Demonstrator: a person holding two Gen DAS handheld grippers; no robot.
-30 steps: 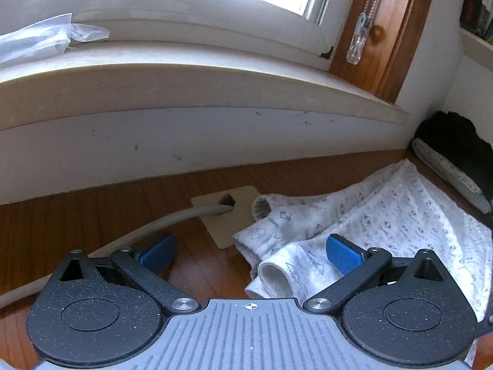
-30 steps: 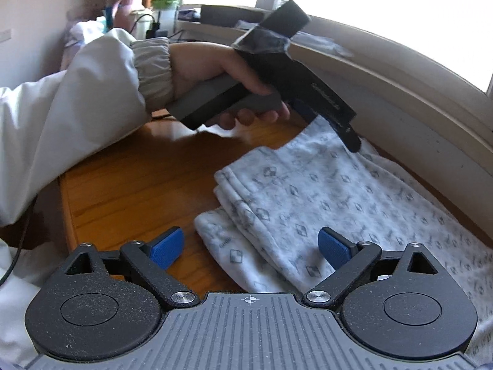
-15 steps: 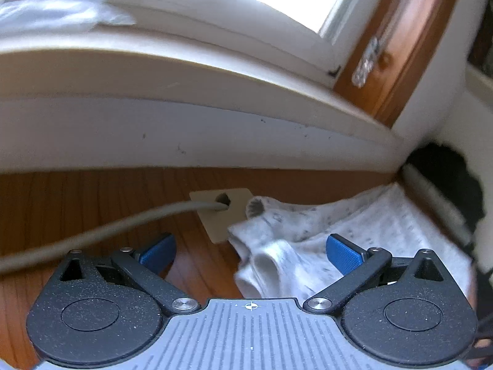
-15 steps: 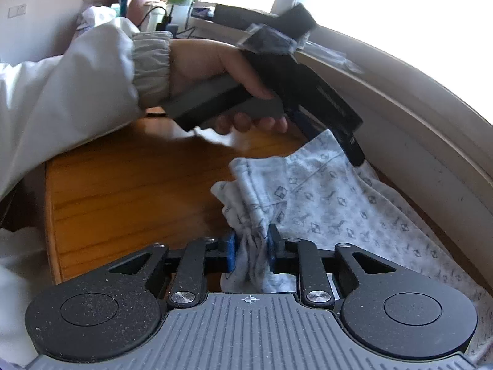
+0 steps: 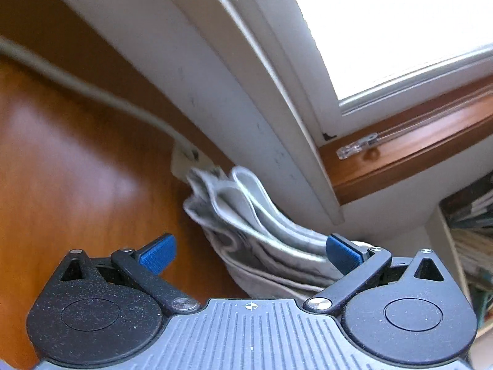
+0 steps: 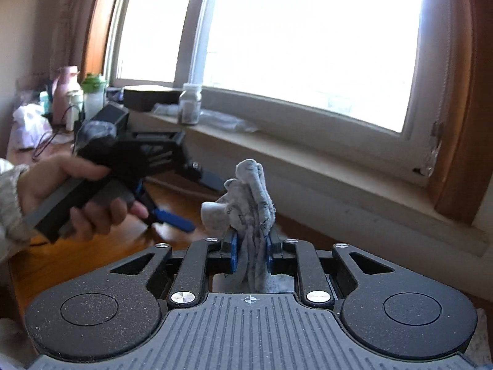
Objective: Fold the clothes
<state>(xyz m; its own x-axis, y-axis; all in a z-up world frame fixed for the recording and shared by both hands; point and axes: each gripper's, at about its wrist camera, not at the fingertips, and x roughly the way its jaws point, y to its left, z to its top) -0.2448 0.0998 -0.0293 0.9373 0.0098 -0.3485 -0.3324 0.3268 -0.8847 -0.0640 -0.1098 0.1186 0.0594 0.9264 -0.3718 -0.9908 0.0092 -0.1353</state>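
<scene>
A white patterned garment (image 5: 246,215) lies bunched on the wooden table (image 5: 77,169) against the wall below the window. In the left wrist view my left gripper (image 5: 251,254) is open and rolled to one side, and layered folds of the cloth run between its blue pads without being pressed. My right gripper (image 6: 251,246) is shut on a bunch of the same garment (image 6: 249,197), which sticks up above its pads, lifted off the table. The right wrist view also shows a hand (image 6: 77,191) holding the left gripper (image 6: 197,200) just left of that bunch.
A grey cable (image 5: 92,92) crosses the table to a small plate by the wall. The window sill (image 6: 308,151) carries a jar (image 6: 189,108) and plastic wrap. Bottles (image 6: 92,95) and cords stand at the far left. A bookshelf (image 5: 471,222) is at the right.
My right gripper closed on the garment's near edge and rose, lifting it off the table. My left gripper rolled strongly and moved in closer to the garment's folded end.
</scene>
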